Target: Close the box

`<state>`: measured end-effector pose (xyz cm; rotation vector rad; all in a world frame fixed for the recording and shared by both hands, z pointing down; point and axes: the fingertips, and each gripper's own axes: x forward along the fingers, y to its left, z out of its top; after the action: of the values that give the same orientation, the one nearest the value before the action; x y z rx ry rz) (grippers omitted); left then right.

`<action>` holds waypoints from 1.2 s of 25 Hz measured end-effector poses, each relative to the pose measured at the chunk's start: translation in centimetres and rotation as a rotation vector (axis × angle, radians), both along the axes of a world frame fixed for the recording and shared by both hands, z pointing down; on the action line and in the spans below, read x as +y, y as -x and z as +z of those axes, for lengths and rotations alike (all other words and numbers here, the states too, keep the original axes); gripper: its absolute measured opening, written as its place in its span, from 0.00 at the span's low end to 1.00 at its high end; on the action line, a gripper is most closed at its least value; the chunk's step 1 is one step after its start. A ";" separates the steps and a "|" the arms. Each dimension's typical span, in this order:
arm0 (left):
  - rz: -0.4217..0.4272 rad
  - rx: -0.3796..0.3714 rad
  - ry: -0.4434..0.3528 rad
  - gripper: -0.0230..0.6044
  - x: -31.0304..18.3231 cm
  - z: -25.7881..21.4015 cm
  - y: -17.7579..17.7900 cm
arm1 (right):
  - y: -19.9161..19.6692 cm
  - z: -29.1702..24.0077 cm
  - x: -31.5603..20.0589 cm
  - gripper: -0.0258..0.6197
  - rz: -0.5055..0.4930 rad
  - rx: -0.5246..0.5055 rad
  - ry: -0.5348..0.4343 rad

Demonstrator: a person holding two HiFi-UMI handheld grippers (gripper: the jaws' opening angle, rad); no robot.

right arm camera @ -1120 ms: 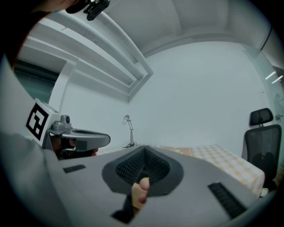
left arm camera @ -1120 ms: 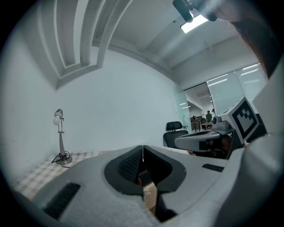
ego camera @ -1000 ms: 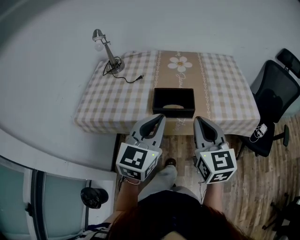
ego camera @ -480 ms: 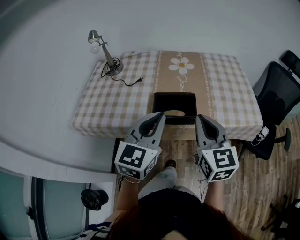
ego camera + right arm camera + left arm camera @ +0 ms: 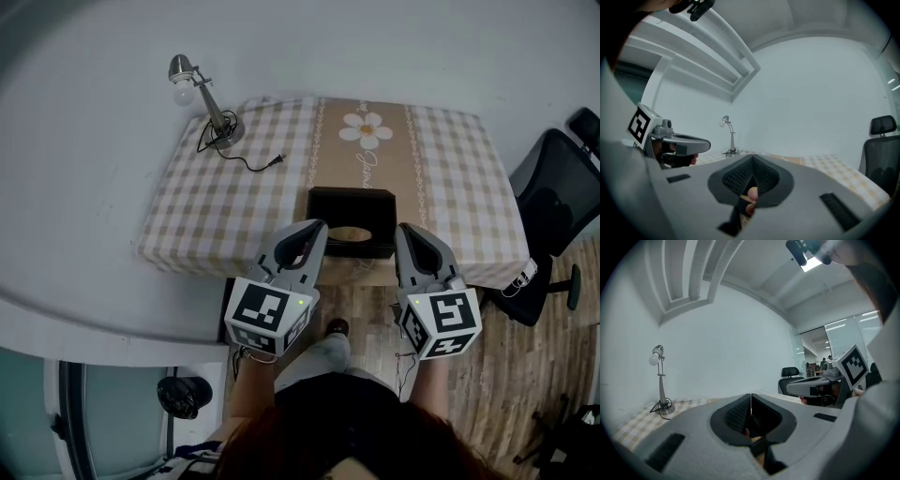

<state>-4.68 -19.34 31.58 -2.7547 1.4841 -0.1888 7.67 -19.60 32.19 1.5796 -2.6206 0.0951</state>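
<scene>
An open black box [image 5: 349,195] stands near the front edge of the table, with something tan [image 5: 351,233] lying inside it. In the head view my left gripper [image 5: 312,230] is held in the air just left of the box's near corner, and my right gripper [image 5: 410,231] just right of it. Both look level over the table. In the left gripper view the left gripper [image 5: 751,395] has its jaws together with nothing between them. The right gripper [image 5: 752,158] is likewise shut and empty in its own view. The box is hidden in both gripper views.
A checked cloth with a tan flower runner covers the table [image 5: 225,206]. A silver desk lamp [image 5: 204,98] and its cord stand at the table's far left. A black office chair [image 5: 561,187] is to the right. Wooden floor [image 5: 506,375] lies below.
The person has stepped toward the table. Both grippers have moved forward from short of the table edge to either side of the box's near end. Their jaws stay shut.
</scene>
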 end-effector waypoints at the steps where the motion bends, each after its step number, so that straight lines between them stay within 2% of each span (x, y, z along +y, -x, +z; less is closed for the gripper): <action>1: -0.003 0.000 0.004 0.08 -0.3 0.1 0.1 | 0.0 0.1 -0.4 0.07 -0.002 0.003 0.002; 14: -0.032 0.002 0.044 0.08 -4.1 1.3 1.5 | -0.9 0.8 -4.4 0.07 0.004 0.032 0.027; 30: -0.070 0.015 0.133 0.08 -8.4 3.8 3.1 | -2.9 2.7 -8.5 0.07 0.030 0.069 0.070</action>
<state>-7.73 -27.69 35.40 -2.8128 1.6307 -0.2779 10.56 -28.11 34.93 1.5704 -2.5136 0.1305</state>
